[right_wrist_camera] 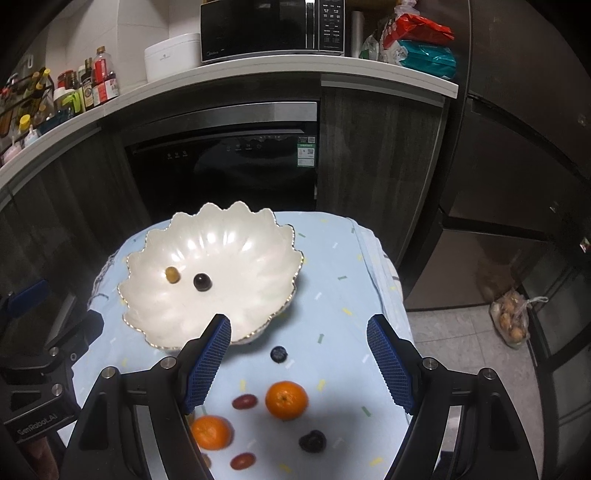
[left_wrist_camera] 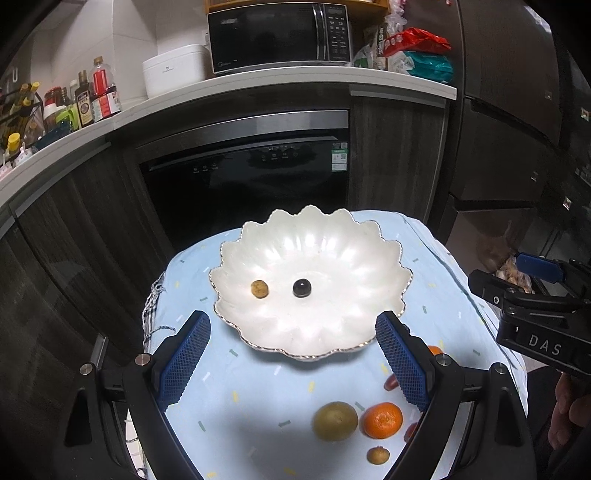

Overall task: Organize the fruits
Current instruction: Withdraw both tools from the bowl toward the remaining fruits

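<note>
A white scalloped bowl (left_wrist_camera: 314, 236) (right_wrist_camera: 221, 236) stands on the light blue cloth and holds a small brown fruit (left_wrist_camera: 259, 288) (right_wrist_camera: 172, 274) and a dark grape (left_wrist_camera: 302, 287) (right_wrist_camera: 202, 282). My left gripper (left_wrist_camera: 293, 332) is open and empty, just in front of the bowl. Below it lie a kiwi (left_wrist_camera: 335, 421), a tangerine (left_wrist_camera: 381, 420) and a small brown fruit (left_wrist_camera: 378, 455). My right gripper (right_wrist_camera: 299, 334) is open and empty above two tangerines (right_wrist_camera: 286, 400) (right_wrist_camera: 211, 432), red grapes (right_wrist_camera: 244, 401) (right_wrist_camera: 242, 460), a blueberry (right_wrist_camera: 279, 354) and a dark fruit (right_wrist_camera: 312, 441).
The small table (right_wrist_camera: 343, 266) drops off at its right and far edges. A dark dishwasher (left_wrist_camera: 251, 173) and counter with microwave (left_wrist_camera: 277, 35) stand behind. A bag of produce (right_wrist_camera: 511, 319) lies on the floor at right. The right gripper's body (left_wrist_camera: 543, 317) shows in the left wrist view.
</note>
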A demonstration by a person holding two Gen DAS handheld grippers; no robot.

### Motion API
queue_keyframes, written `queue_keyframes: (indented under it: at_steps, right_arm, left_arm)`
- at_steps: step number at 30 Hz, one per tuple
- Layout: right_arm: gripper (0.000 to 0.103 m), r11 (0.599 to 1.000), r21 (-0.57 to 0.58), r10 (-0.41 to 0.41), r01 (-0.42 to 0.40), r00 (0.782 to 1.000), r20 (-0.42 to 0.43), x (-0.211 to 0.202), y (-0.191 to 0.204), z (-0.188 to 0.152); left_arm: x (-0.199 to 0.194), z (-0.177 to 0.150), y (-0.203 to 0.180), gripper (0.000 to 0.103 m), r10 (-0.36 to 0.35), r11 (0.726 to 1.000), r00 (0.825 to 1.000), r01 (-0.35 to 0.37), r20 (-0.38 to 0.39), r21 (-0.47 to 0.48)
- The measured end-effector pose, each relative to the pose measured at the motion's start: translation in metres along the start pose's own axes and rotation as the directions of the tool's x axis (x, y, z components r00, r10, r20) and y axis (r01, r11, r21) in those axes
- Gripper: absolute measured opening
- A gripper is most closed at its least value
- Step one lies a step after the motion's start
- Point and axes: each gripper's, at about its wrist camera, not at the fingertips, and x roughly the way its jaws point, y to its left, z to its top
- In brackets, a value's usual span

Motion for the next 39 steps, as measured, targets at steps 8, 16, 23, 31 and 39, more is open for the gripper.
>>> queue_keyframes:
  at_steps: [8,16,23,31,39]
  right_arm:
    - [0.077,1.000,0.000,-0.011,0.011,1.000,-0.017,-0.003,-0.005,-0.016]
    - [0.077,1.000,0.000,-0.020,0.020,0.999,-0.036,-0.002,-0.009,-0.035]
    - [0.077,0.999,-0.004,-0.037,0.037,0.997,-0.064,0.003,-0.010,-0.055]
    - [0.077,0.999,-0.001,-0.041,0.041,0.994,-0.100,0.013,-0.011,-0.073]
    - [0.077,0.999,0.007,-0.049,0.050,0.991,-0.128,0.023,-0.013,-0.087]
  left_arm:
    - [0.001,-0.013,-0.008,0.092,-0.014,1.000,1.000,0.014,-0.019,0.013]
    - [0.001,-0.029,-0.015,0.092,-0.020,0.999,0.999,0.021,-0.025,0.032]
    - [0.009,-0.050,-0.019,0.092,-0.028,0.998,0.998,0.031,-0.059,0.048]
    - [0.020,-0.065,-0.020,0.092,-0.030,0.998,0.996,0.035,-0.086,0.052]
    - [0.029,-0.077,-0.024,0.091,-0.036,0.997,0.993,0.042,-0.111,0.060]
